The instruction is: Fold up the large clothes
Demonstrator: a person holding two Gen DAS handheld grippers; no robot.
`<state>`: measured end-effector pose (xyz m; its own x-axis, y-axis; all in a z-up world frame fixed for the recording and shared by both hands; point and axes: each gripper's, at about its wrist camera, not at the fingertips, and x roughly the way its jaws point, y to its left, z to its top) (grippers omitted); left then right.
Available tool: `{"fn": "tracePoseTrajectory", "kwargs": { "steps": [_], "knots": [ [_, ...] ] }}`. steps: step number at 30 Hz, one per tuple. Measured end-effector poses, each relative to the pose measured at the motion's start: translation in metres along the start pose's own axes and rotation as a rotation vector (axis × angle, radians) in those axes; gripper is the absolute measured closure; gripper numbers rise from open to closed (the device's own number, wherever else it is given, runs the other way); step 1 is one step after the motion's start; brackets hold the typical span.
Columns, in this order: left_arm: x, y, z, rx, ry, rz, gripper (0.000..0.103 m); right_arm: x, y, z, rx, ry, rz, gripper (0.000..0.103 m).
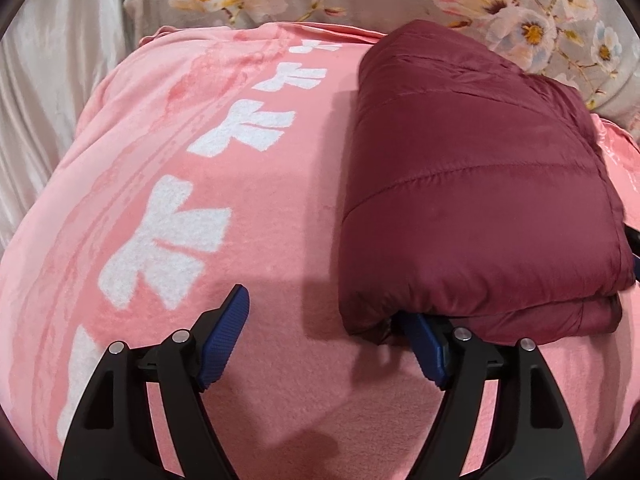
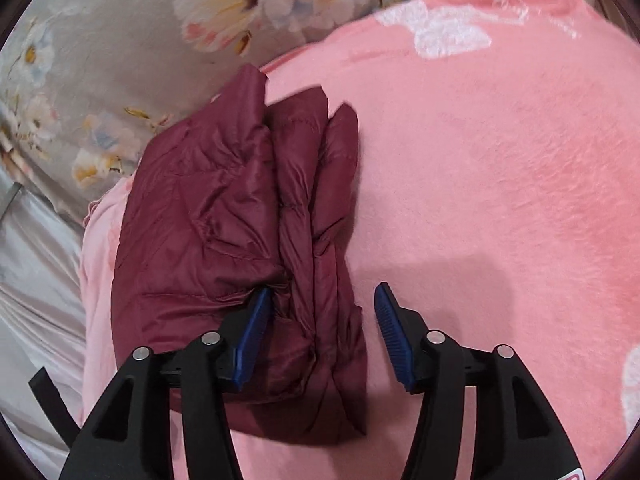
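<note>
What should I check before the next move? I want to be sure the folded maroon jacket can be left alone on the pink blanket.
1. Maroon jacket folded into a compact stack: ok.
2. Jacket lying fully on the pink blanket, not over the edge: ok.
3. Left gripper open: ok, but one finger sits under the jacket's near edge, so not clear yet.
4. Right gripper released: ok, jaws apart; folded edges lie between the pads, unpinched.
5. Layers lined up at the open end: not ok, edges splay unevenly.
6. Far side of the stack neat: cannot tell.
</note>
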<state>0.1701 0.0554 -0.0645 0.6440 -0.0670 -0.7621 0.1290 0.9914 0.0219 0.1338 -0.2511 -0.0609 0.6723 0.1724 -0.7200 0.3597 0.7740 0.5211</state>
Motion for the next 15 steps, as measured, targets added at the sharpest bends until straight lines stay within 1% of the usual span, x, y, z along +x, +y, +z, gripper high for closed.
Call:
{"fn": "tracePoseTrajectory", "kwargs": {
  "steps": [1, 2, 3, 4, 5, 6, 7, 8, 10, 12, 14, 15],
  "knots": [
    [0.000, 0.000, 0.001, 0.004, -0.001, -0.009, 0.030, 0.008, 0.002, 0.000, -0.003, 0.014, 0.015, 0.052],
    [0.001, 0.002, 0.003, 0.004, -0.002, -0.027, 0.033, 0.013, 0.009, -0.001, -0.026, 0.011, 0.021, 0.054],
    [0.003, 0.004, 0.005, -0.001, 0.003, -0.059, 0.046, 0.015, 0.013, -0.002, -0.044, 0.015, 0.030, 0.067],
    [0.004, 0.005, 0.006, -0.007, 0.008, -0.088, 0.052, 0.017, 0.023, -0.004, -0.071, 0.020, 0.044, 0.072],
    [0.004, 0.007, 0.008, -0.016, 0.010, -0.108, 0.065, 0.018, 0.032, -0.006, -0.100, 0.016, 0.039, 0.079],
    [0.003, 0.009, 0.010, -0.024, 0.010, -0.118, 0.081, 0.020, 0.044, -0.009, -0.148, 0.006, 0.023, 0.083],
    [0.002, 0.011, 0.014, -0.034, 0.006, -0.109, 0.081, 0.023, 0.058, -0.012, -0.201, -0.003, 0.010, 0.084],
    [0.000, 0.015, 0.016, -0.046, -0.006, -0.088, 0.082, 0.026, 0.066, -0.014, -0.232, -0.009, 0.004, 0.086],
    [-0.001, 0.026, 0.018, -0.080, -0.018, -0.069, 0.083, 0.033, 0.078, -0.018, -0.274, -0.017, 0.001, 0.086],
    [0.005, 0.038, 0.017, -0.099, 0.003, -0.068, 0.083, 0.037, 0.082, -0.017, -0.292, -0.026, -0.018, 0.086],
    [0.009, 0.041, 0.012, -0.080, 0.008, -0.071, 0.082, 0.036, 0.081, -0.018, -0.293, -0.028, -0.038, 0.084],
    [0.008, 0.038, 0.010, -0.054, 0.001, -0.055, 0.082, 0.034, 0.080, -0.019, -0.288, -0.027, -0.043, 0.082]
  ]
}}
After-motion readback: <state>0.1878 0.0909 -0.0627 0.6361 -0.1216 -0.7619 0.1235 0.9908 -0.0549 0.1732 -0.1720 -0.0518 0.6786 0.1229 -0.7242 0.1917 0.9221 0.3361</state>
